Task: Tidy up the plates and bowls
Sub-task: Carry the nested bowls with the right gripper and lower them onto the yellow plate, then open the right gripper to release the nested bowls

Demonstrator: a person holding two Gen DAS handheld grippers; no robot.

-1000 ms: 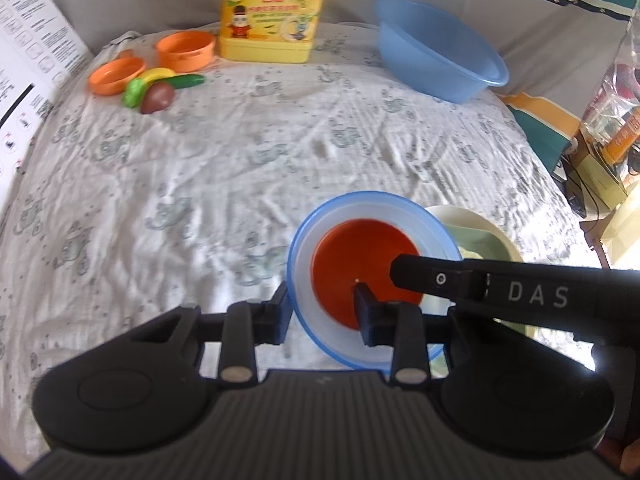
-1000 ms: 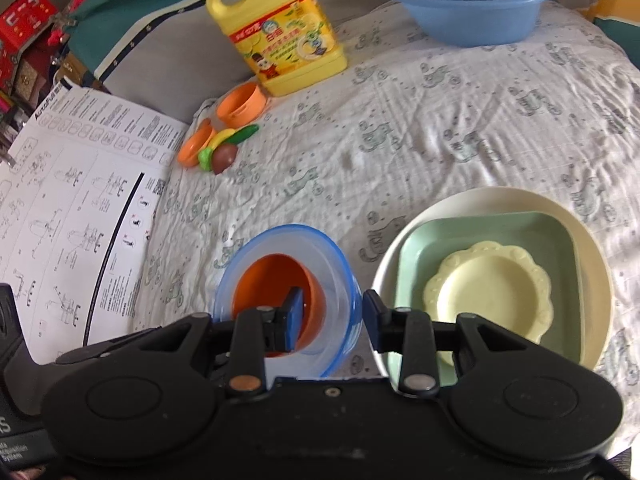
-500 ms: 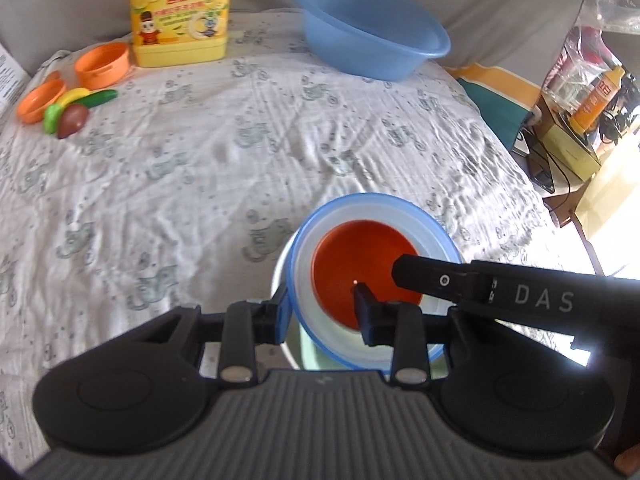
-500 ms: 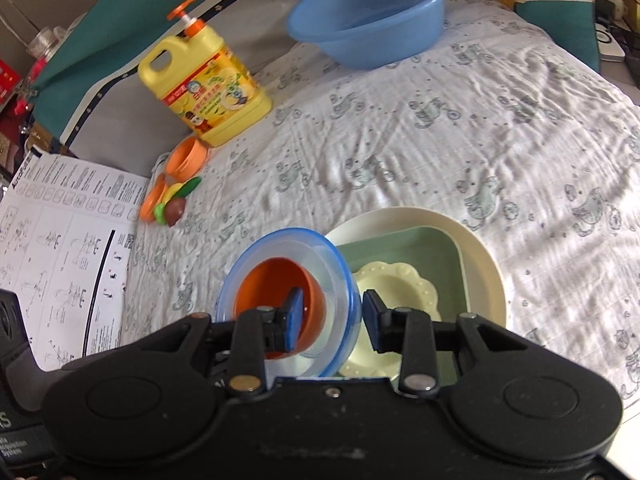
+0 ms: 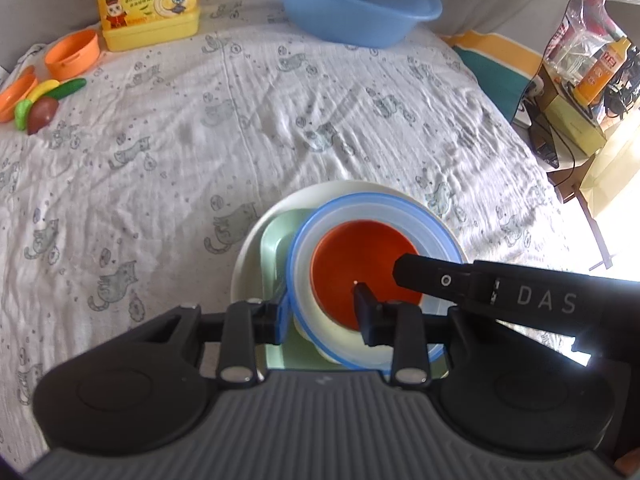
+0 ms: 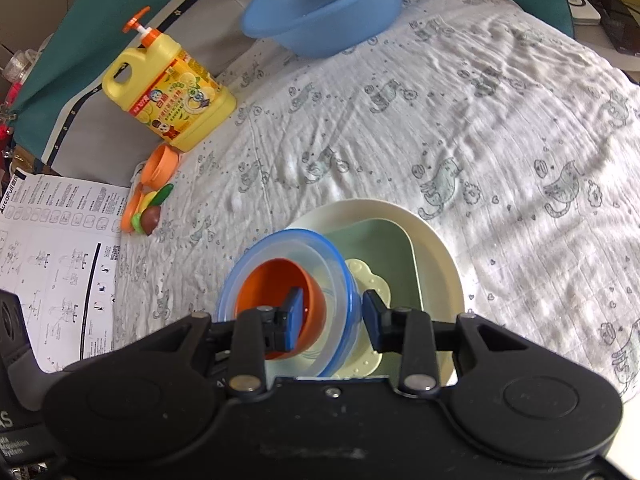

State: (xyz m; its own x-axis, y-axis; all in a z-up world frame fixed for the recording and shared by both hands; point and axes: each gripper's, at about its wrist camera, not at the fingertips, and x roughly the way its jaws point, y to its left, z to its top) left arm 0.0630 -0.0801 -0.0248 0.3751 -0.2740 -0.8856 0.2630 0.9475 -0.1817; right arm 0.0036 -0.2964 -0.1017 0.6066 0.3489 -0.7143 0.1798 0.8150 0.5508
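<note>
- Bright daylight enters from 3 o'clock in the left wrist view, blowing out that edge to white glare.
- Soft shadows ripple across the wrinkled bedsheet (image 6: 460,112).
- Fisheye bending and dark vignetting mark the corners; focus is fairly sharp.

My work surface was a rumpled white cloth (image 5: 248,112) printed with grey cats, lit by daylight that glared white at the right edge. A grey backrest with teal fabric (image 6: 112,28) rose behind it. Beside me on the left lay a printed instruction sheet (image 6: 52,256). To my right stood a low wooden stand (image 5: 576,120) carrying plastic bags, an orange bottle (image 5: 600,72) and dark cables.
</note>
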